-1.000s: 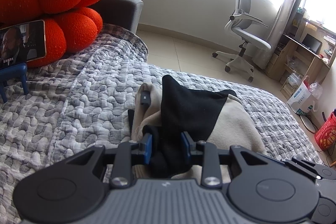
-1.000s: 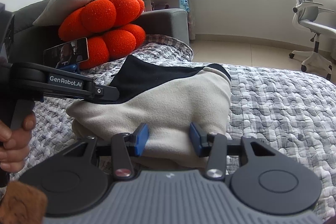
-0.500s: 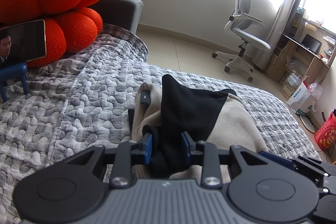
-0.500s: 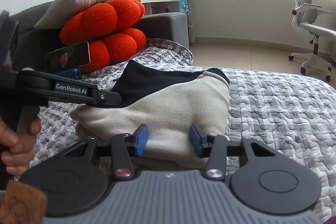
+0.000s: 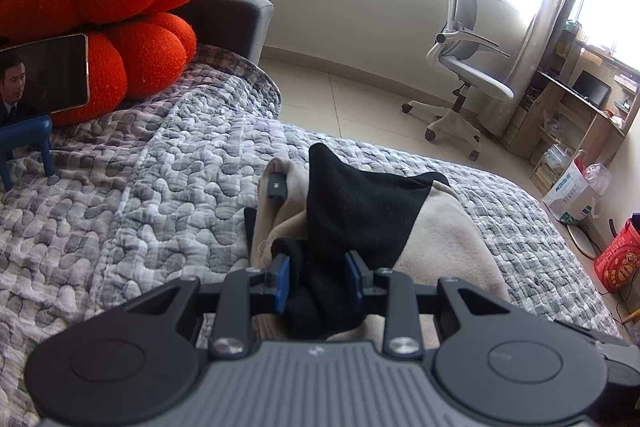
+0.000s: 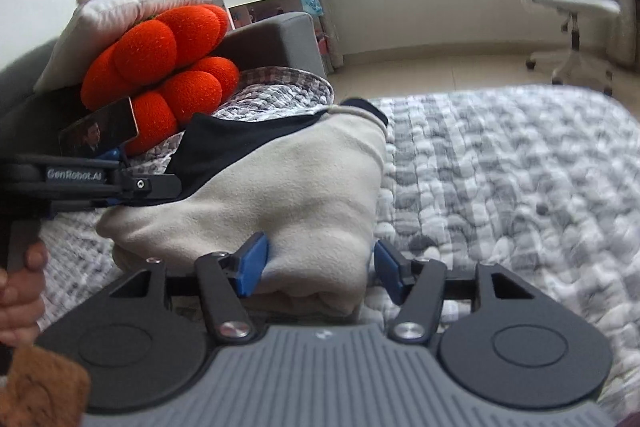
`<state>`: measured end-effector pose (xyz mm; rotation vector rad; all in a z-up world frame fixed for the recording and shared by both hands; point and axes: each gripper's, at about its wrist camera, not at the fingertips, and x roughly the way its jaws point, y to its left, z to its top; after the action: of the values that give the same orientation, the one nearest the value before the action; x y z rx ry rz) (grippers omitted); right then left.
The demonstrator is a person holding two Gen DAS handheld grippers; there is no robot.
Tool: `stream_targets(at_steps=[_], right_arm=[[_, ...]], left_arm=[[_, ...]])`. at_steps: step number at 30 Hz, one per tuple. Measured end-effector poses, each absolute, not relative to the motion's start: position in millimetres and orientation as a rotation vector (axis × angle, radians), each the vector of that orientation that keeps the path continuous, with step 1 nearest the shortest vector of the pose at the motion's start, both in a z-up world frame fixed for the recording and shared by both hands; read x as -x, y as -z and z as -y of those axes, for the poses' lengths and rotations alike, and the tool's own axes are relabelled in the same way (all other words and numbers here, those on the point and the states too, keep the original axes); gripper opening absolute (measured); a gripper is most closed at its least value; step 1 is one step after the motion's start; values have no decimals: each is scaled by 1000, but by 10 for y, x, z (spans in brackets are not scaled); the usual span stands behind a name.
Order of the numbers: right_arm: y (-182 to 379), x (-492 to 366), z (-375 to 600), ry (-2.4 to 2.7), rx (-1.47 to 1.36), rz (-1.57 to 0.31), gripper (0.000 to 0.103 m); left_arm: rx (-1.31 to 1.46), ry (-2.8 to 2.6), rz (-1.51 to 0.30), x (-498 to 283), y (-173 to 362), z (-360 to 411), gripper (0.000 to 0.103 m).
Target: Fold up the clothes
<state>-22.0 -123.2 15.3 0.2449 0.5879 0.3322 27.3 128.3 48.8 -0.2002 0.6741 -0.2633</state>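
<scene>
Quilted grey bedding covers the bed, and the task's thing, a beige-and-black garment, lies bundled on it at the near middle, right of the orange cushion and the phone on its stand at the far left.

Change noted: the right tool has let go. A second ago its blue pads pinched the near beige fold; now the jaws are opening, the right pad stands clear of the cloth and the left pad barely touches it. The tool has also shifted right and rolled, so the bed edge sits tilted in its view.

Unchanged: the left tool stays clamped on the black fabric at the bundle's near left end, as before.

Judgement: this fold appears set down; the right tool is likely free to regrip elsewhere.
</scene>
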Motion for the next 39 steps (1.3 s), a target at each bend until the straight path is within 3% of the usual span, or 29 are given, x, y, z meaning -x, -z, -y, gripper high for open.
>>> stream_targets(at_steps=[6, 21, 26, 35, 39], right_arm=[[-102, 267, 1308, -356, -297, -572, 64], [-137, 280, 1382, -391, -372, -588, 68], [-105, 229, 1455, -446, -529, -618, 71], [-67, 154, 1671, -482, -759, -617, 69], [-99, 169, 1543, -463, -662, -616, 64]], left_arm=[[244, 212, -621, -129, -607, -1429, 31], [233, 175, -702, -225, -413, -1473, 32], [228, 174, -705, -235, -408, -1465, 32], [214, 171, -706, -229, -401, -1467, 34], [209, 168, -706, -227, -405, -1459, 34]])
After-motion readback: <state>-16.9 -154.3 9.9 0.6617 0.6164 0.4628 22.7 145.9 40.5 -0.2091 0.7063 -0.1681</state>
